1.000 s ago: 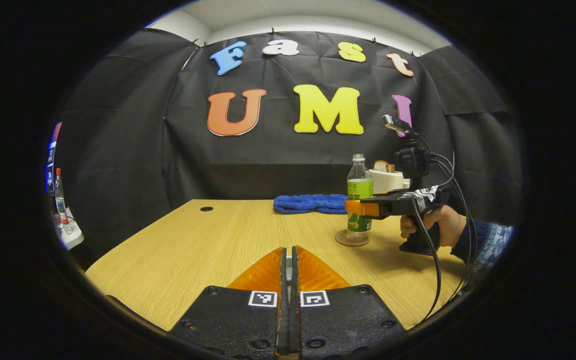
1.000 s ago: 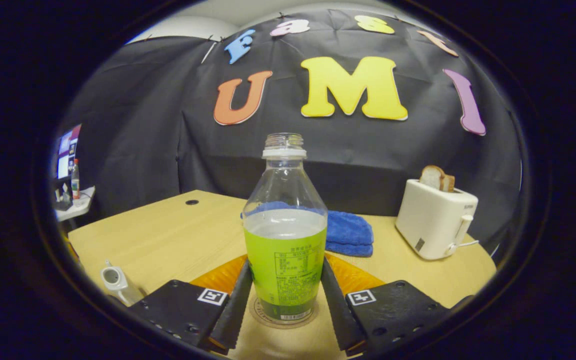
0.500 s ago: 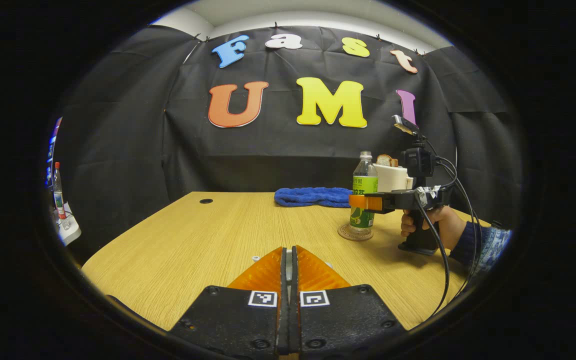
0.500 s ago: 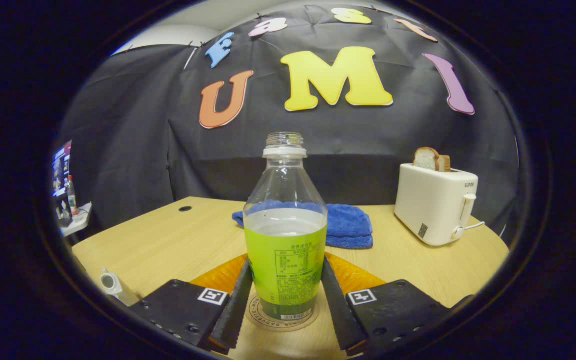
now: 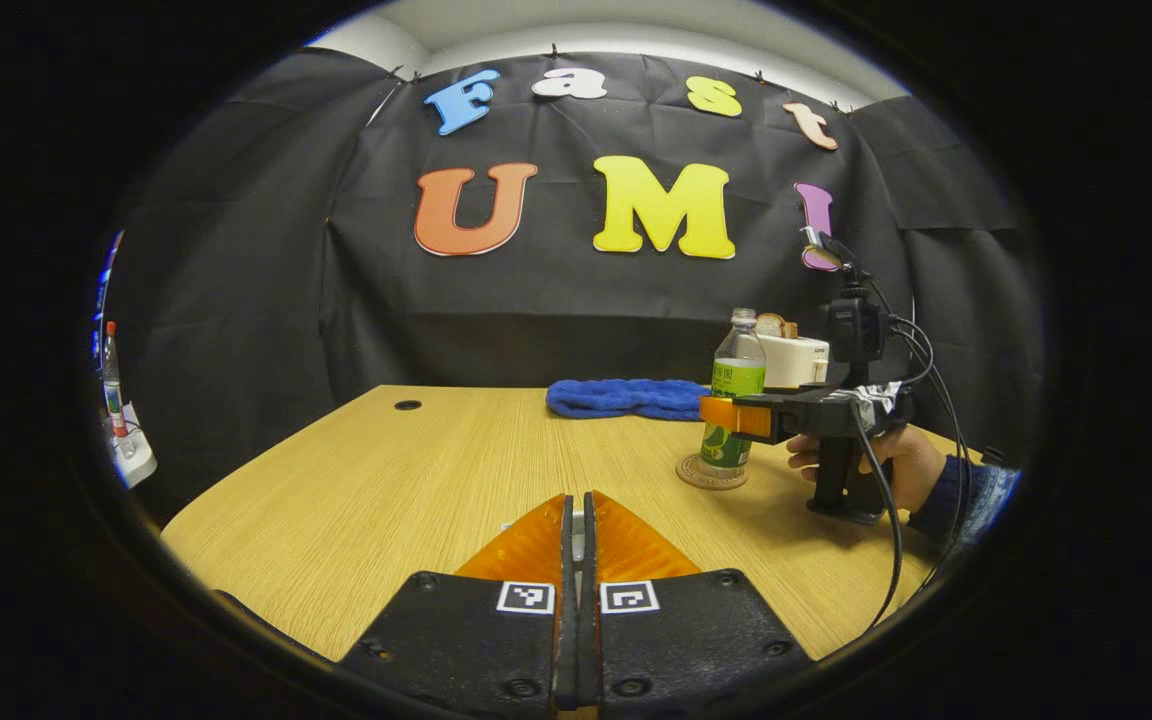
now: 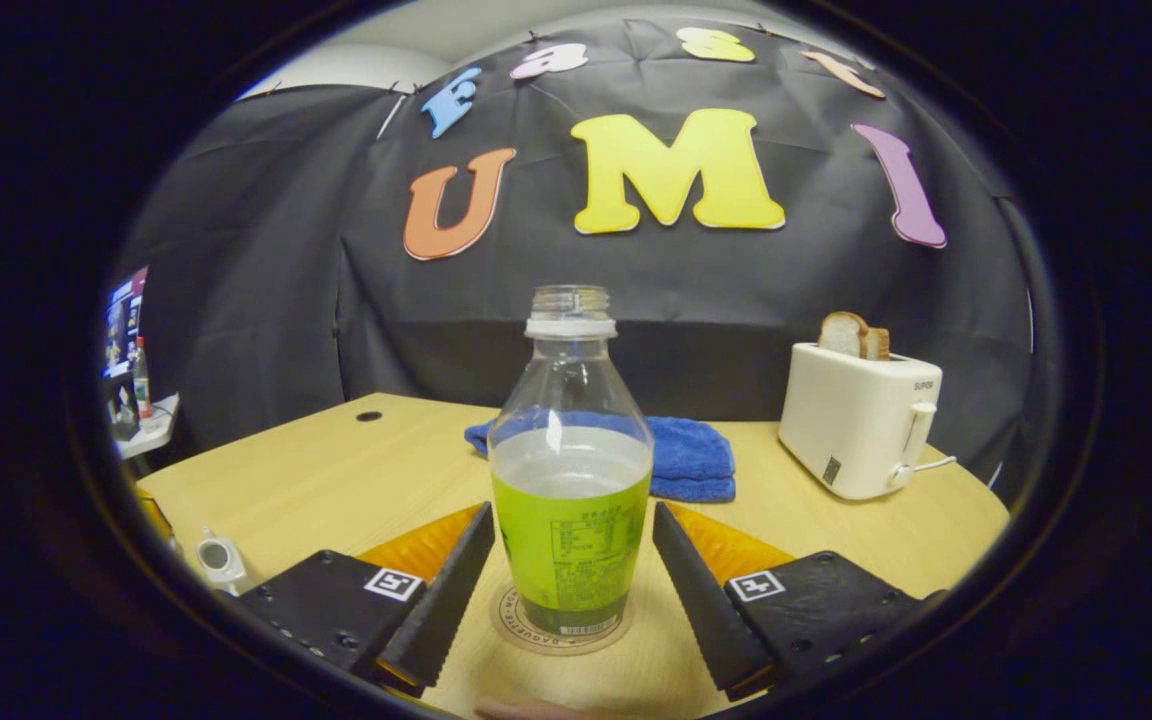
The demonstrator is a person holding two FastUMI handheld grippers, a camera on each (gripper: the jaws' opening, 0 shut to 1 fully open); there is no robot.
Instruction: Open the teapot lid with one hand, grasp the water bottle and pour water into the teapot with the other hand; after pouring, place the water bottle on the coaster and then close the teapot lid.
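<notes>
Water bottle [image 6: 570, 500] stands upright on the coaster [image 6: 558, 625] on the tabletop [image 6: 356, 470], my right tool [image 6: 568, 590] released with fingers spread clear either side of it, my left tool [image 5: 576, 580] clenched empty, low over the tabletop.

Even overhead light; soft shadows; sharp centre; strong fisheye bending at edges

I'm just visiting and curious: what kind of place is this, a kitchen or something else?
Probably a staged recording booth, not a real kitchen: black cloth walls off a wooden table set with a toaster, a blue towel and a water bottle on a coaster.
</notes>
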